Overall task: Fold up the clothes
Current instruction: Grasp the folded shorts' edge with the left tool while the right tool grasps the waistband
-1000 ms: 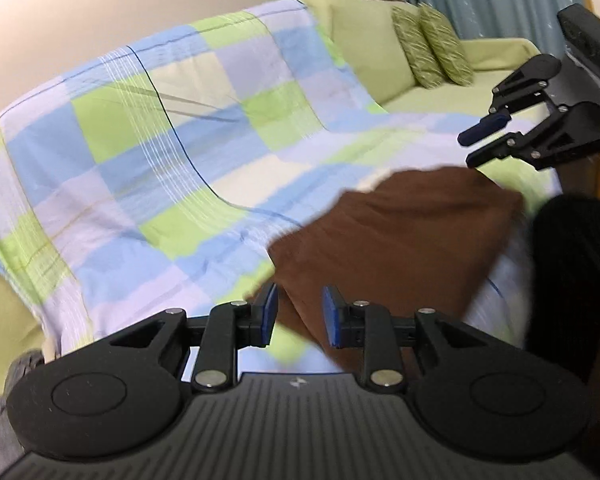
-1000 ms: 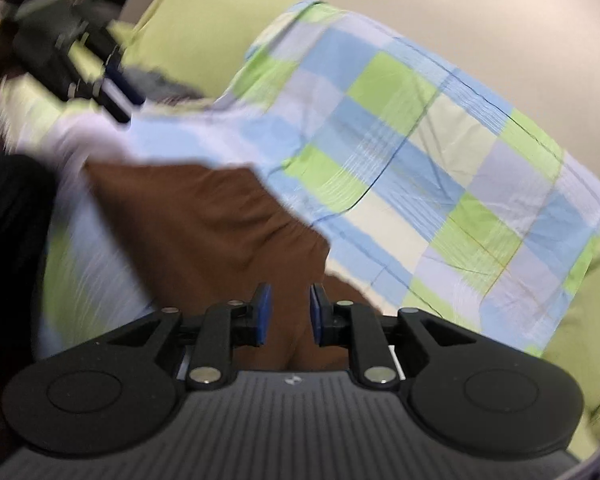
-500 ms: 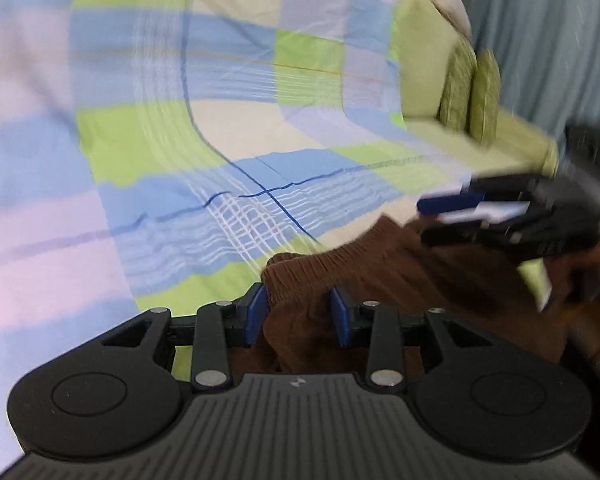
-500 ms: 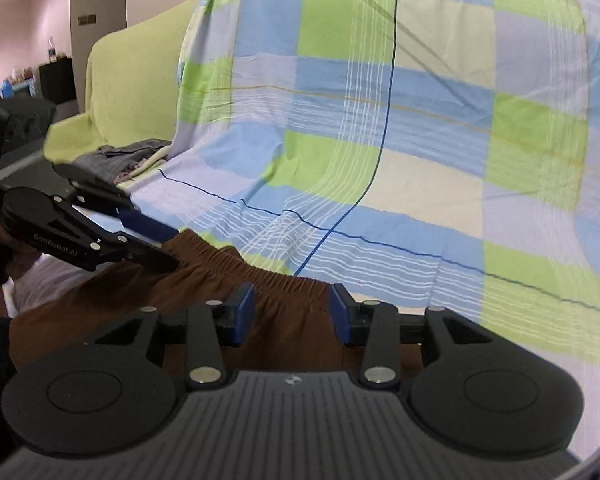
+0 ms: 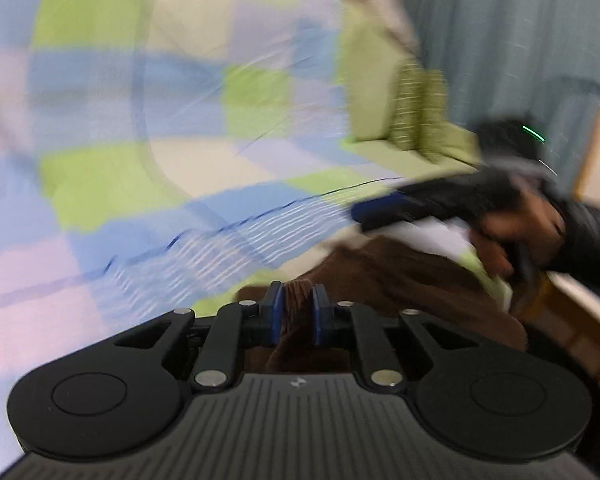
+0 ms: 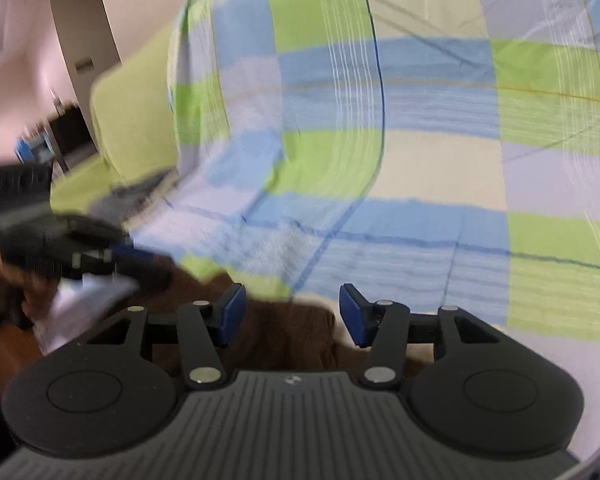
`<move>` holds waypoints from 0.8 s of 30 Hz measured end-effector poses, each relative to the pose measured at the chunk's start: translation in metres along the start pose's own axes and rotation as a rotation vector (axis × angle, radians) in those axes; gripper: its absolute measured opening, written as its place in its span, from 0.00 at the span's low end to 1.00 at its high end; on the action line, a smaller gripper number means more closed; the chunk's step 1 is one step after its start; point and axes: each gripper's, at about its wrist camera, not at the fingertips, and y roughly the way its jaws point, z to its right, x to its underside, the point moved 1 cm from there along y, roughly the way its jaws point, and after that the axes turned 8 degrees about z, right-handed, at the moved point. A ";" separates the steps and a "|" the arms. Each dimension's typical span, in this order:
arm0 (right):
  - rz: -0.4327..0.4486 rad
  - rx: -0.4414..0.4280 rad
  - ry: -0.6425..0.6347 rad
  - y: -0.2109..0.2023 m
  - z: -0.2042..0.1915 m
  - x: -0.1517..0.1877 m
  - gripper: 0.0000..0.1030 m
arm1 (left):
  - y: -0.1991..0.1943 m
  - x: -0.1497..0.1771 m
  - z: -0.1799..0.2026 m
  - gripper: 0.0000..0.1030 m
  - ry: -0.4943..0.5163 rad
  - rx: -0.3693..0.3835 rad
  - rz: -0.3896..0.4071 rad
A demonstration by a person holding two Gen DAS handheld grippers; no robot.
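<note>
— What do we have in the left gripper [image 5: 296, 308] at this moment?

— We have its jaws pinched on the ribbed edge of the brown garment [image 5: 400, 280]. They have just been closing, and the cloth sits bunched between the blue pads [image 5: 277, 312], which press on it from both sides.

— And the right gripper [image 6: 292, 312]?

— We see its jaws standing apart; they have just been opening. The brown garment lies below and between them, but neither pad touches it, so we call that one released.

— Where does the garment lie?

— On the near part of the checked sheet [image 6: 420, 160], the blue, green and pale one that we see draped over the green sofa [image 6: 132, 120] and up its backrest. From the right wrist view the garment spreads from the middle toward the left, where the left gripper reaches in over it. From the left wrist view it runs from the jaws toward the right, under the right gripper.

— What else do we see?

— In the left wrist view, a hand [image 5: 516, 232] in a dark sleeve [image 5: 592, 244] grips the handle of the right gripper, at the right edge. Two patterned green cushions [image 5: 420, 116] stand at the far end of the sofa, with a blue-grey curtain [image 5: 520, 40] behind them. Much of this view is blurred, so we cannot tell the finer folds of the garment.
</note>
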 end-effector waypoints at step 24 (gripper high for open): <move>-0.446 -0.436 -0.404 0.113 -0.062 -0.026 0.22 | -0.027 0.015 0.051 0.15 0.234 0.105 0.105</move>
